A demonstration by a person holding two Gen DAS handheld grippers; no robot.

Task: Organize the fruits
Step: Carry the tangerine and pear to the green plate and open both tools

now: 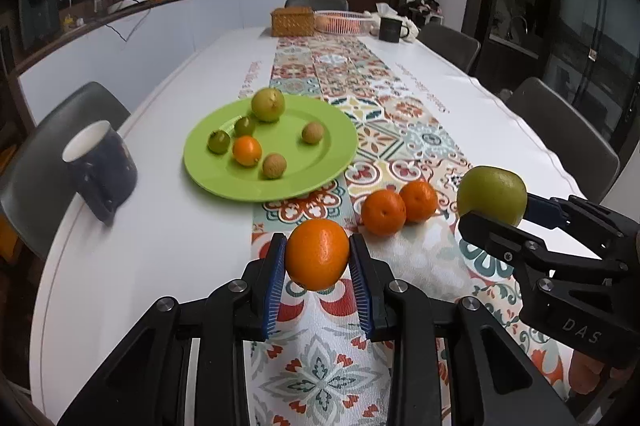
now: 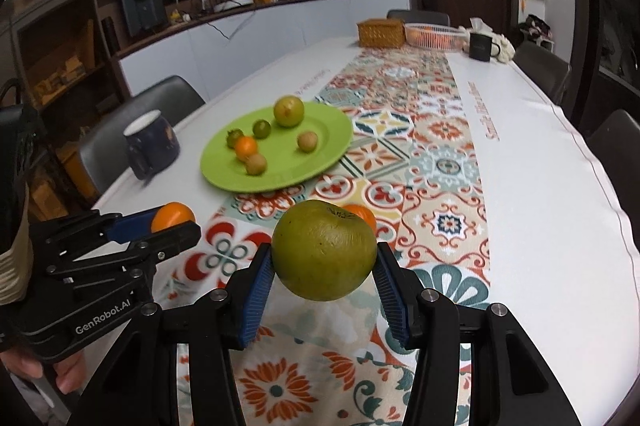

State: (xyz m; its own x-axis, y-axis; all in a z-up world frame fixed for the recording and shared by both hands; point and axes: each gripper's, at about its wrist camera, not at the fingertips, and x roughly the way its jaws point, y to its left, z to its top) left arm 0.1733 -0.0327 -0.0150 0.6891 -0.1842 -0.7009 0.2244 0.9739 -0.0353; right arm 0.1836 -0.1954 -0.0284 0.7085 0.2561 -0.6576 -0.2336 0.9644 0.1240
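Observation:
My left gripper [image 1: 318, 254] is shut on an orange [image 1: 317, 253] and holds it above the patterned runner; it also shows in the right wrist view [image 2: 172, 220]. My right gripper [image 2: 324, 266] is shut on a large green apple [image 2: 324, 250], seen from the left wrist view [image 1: 491, 195] too. A green plate [image 1: 320, 162] ahead carries a green apple [image 1: 267, 104], two green tomatoes [image 1: 219, 141], a small orange [image 1: 247, 150] and two brown longans [image 1: 274, 166]. Two tangerines [image 1: 383, 212] lie on the runner between the grippers.
A dark blue mug [image 1: 102, 166] stands at the table's left edge beside the plate. A wicker box [image 1: 292, 21], a white basket [image 1: 342, 22] and a black mug [image 1: 390, 29] stand at the far end. Grey chairs [image 1: 568, 138] line both sides.

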